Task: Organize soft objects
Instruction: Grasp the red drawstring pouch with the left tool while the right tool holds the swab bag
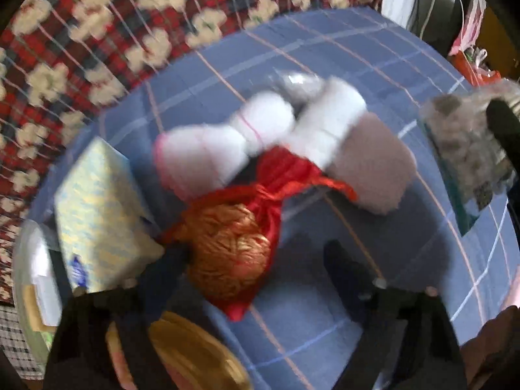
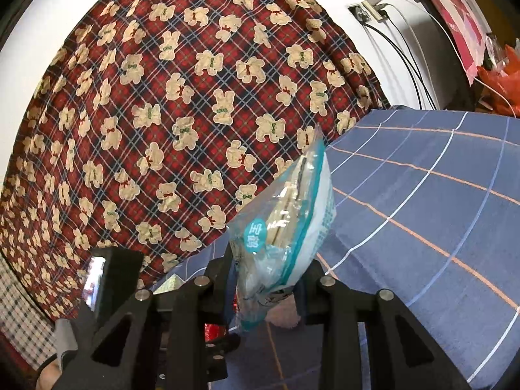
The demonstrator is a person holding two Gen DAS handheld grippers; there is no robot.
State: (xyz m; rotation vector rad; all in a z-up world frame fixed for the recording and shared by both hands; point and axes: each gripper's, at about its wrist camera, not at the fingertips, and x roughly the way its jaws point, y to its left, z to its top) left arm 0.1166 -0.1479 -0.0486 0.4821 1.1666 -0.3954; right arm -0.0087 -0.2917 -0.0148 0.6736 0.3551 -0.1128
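— Where does the left wrist camera look?
— Steeply down, close over the blue checked bed (image 1: 373, 65).
— And the right?
— Nearly level across that bed (image 2: 422, 195) toward the bear-print cloth (image 2: 182, 104), which both views share.

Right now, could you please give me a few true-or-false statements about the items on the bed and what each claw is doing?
1. The right claw grips a clear plastic bag. True.
2. The left claw is clamped on the white plush toy. False: its fingers stand apart above the red and gold pouch, gripping nothing.
3. The bedsheet is plain green. False: it is blue with a line grid.
4. A teddy-bear plaid fabric lies beyond the sheet. True.
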